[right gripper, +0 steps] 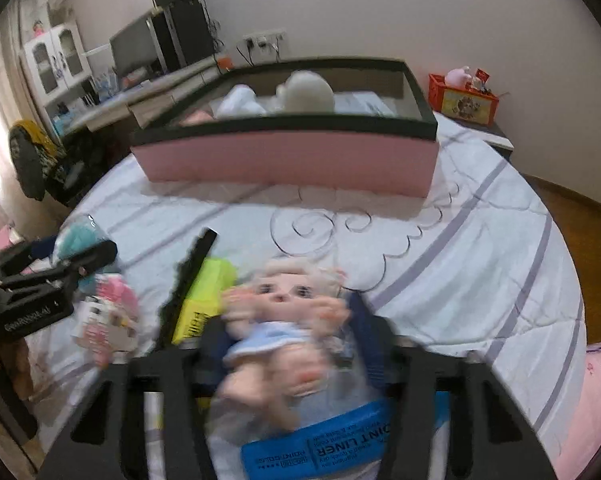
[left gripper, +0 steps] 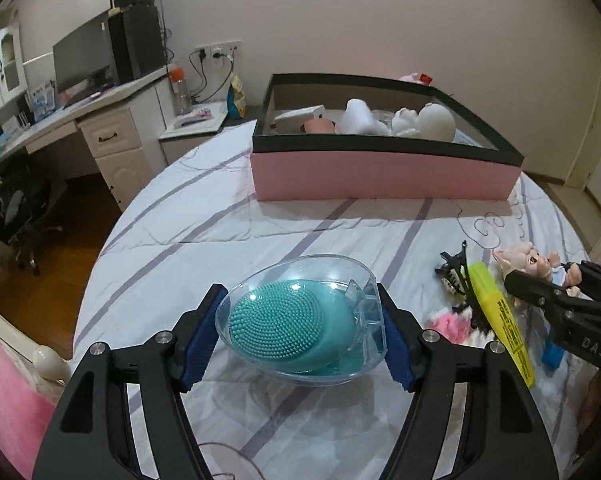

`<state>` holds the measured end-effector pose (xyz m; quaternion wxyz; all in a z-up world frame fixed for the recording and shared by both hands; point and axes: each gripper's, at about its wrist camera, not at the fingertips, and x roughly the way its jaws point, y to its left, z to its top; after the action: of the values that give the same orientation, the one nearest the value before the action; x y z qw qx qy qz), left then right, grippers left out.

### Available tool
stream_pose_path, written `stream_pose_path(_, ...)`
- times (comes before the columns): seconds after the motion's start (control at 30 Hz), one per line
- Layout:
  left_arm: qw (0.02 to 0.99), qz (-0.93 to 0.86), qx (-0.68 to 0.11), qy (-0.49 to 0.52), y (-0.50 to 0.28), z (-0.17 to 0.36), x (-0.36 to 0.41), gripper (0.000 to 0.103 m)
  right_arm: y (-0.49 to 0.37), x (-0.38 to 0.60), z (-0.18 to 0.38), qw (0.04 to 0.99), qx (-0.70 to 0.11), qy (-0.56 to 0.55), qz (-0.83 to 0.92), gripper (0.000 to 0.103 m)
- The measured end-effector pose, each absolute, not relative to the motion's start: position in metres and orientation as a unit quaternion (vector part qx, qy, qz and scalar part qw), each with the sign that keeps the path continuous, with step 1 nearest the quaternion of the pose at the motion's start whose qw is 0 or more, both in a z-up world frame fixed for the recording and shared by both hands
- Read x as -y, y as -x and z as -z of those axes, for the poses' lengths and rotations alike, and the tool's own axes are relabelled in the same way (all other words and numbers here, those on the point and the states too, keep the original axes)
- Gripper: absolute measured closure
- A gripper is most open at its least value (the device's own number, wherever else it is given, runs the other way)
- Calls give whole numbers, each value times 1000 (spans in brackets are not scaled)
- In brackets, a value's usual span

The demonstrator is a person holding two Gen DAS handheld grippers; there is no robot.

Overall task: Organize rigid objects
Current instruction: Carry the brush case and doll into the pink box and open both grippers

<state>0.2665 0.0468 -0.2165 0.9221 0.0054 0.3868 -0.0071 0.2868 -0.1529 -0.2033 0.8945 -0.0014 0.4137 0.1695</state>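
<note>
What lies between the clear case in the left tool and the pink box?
Nothing visible. The left tool is clamped on the clear case, and only bare striped bedsheet lies between it and the pink box. The hair clip and yellow highlighter lie off to the right.

A bed [left gripper: 260, 216] spread with a white quilt crossed by pale purple stripes and looping stitched curls carries everything. Toward its far side sits a pink box with a black rim [left gripper: 384, 176], and nearer, at the right in the left wrist view, a small cluster lies on the quilt: a black hair clip [left gripper: 456, 272], a yellow highlighter [left gripper: 500, 320], a pink fluffy item [left gripper: 450, 322] and a blue highlighter [right gripper: 320, 440]. A clear egg-shaped case with a teal bristled brush inside [left gripper: 300, 328] is at the near middle, though whether it rests on the quilt cannot be told.
</note>
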Motion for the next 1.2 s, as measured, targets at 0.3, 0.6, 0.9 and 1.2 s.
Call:
stream_pose_path(0.3,952,18,-306,9,-228,174,-43,31,-252,154,168,931,-337,-3,-143,59)
stream_pose_path(0.6,981,8,-192,-1,-169,106,-26,31,-185,140,88,965,-208,7,-158,59)
stream_pose_path(0.9,993,-7,-117,-12,-122,65,-23,31,-138,124,46,978,-122,21,-170,59)
stream_pose_path(1.2,996,-12,-83,-20,-102,41,-20,31,-129,117,33,979,-102,22,-174,59)
